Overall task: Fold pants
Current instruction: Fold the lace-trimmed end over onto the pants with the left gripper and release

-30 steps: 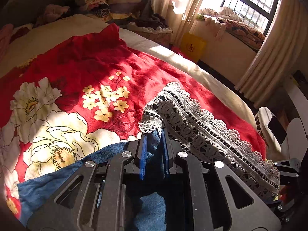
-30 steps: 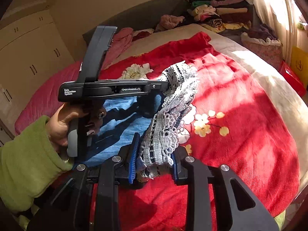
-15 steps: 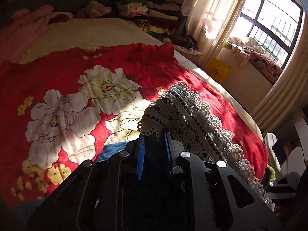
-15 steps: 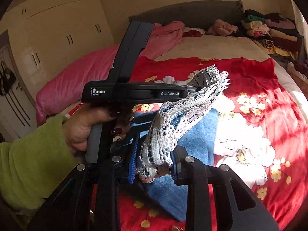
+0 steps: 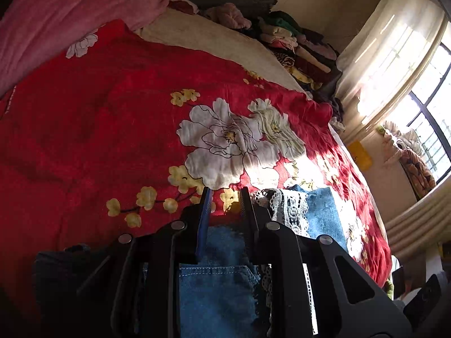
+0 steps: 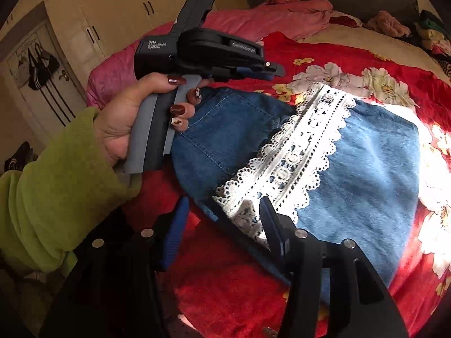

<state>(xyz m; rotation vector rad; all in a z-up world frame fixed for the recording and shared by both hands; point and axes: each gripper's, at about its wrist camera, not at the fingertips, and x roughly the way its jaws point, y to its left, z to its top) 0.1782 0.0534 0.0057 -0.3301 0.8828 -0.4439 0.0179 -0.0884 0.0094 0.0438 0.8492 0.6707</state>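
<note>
Pants (image 6: pixel 352 169) flat, right tool (image 6: pixel 222 219) spread above, tilted down

Two wrist fisheyes, both low and close over the bed (image 5: pixel 84 146).

Left view looks along its tongs (image 5: pixel 224 197) across the red floral cover toward the window (image 5: pixel 431 95). Right view looks down past its tongs (image 6: pixel 222 214) at the denim pants (image 6: pixel 366 169), wardrobe (image 6: pixel 112 8) behind. Both share the pants, lace trim (image 6: pixel 296 152) and cover.
</note>
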